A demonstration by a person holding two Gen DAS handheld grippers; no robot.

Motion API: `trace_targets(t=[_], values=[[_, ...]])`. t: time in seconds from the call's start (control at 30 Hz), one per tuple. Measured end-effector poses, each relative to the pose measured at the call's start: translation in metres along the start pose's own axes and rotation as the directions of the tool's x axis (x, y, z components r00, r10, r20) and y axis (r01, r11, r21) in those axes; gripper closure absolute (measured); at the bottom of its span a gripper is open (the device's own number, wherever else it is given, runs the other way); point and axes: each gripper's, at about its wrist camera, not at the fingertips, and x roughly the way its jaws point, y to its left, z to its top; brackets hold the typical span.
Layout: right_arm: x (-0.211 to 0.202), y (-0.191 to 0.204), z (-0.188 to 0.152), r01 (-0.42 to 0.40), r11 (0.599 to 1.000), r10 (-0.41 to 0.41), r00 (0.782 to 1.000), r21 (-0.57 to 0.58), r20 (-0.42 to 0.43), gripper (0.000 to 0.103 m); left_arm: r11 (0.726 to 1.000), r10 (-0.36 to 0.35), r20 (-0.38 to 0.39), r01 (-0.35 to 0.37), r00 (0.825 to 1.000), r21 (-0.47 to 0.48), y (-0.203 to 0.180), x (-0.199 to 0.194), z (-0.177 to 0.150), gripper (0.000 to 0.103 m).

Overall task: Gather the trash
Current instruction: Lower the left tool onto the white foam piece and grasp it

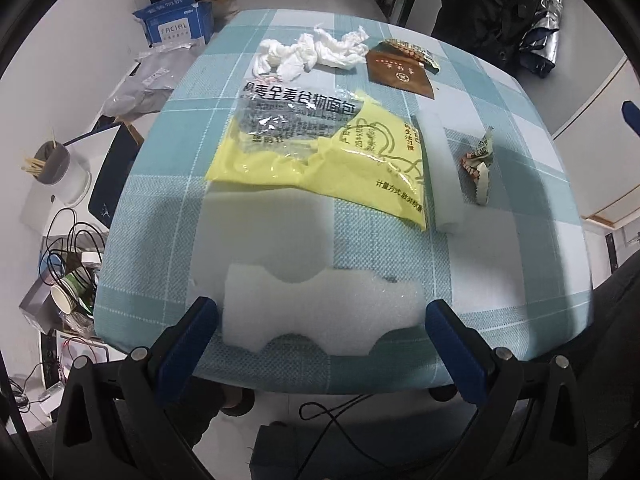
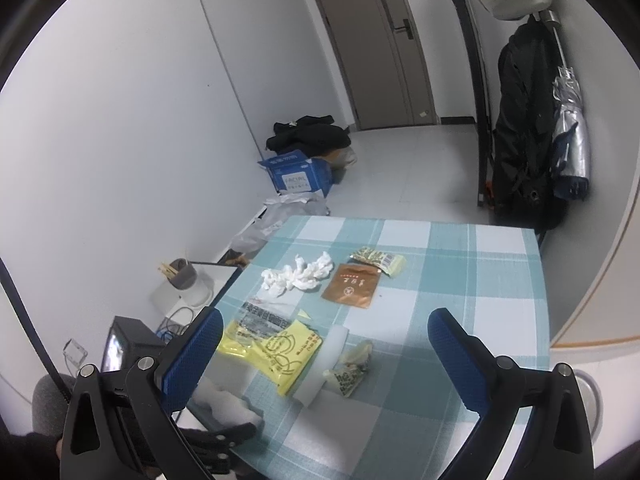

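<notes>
While its blue-padded jaws stood wide apart, the left gripper (image 1: 320, 320) straddled a white notched foam slab (image 1: 320, 316) at the near edge of the teal-and-white checked tablecloth (image 1: 500, 280), holding nothing. At 12 o'clock lay one yellow-and-clear plastic bag (image 1: 320, 152), its print partly unreadable. One white foam bar (image 1: 440, 168) lay at 1 o'clock, with one crumpled printed wrapper (image 1: 480, 164) beside it. Farther off sat crumpled white tissues (image 1: 316, 54), count unclear, and one brown foil pouch (image 1: 396, 72). The right gripper (image 2: 324, 356) hung spread and empty above the table.
</notes>
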Motion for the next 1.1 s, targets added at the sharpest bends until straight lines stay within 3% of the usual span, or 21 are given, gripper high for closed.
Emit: trace_targets(t=[0.3, 0.47, 0.53, 1.1], values=[[-0.002, -0.005, -0.002, 0.001, 1.000, -0.001, 1.000, 0.015, -0.018, 0.000, 0.991, 0.108, -0.012, -0.107, 0.994, 0.082, -0.015, 0.007, -0.002, 0.001], [-0.001, -0.013, -0.003, 0.010, 0.999, -0.008, 0.999, 0.051, -0.033, 0.000, 0.992, 0.104, -0.008, -0.103, 0.995, 0.071, -0.013, 0.006, 0.000, 0.007], [-0.001, -0.017, -0.003, 0.018, 0.997, -0.015, 0.999, 0.069, -0.035, 0.000, 0.992, 0.101, 0.003, -0.101, 0.995, 0.074, -0.014, 0.004, 0.001, 0.015], [0.006, -0.036, -0.010, 0.085, 0.986, -0.073, 0.994, 0.144, -0.087, 0.000, 0.999, -0.035, 0.037, 0.035, 0.999, -0.016, -0.003, -0.008, 0.015, 0.016]])
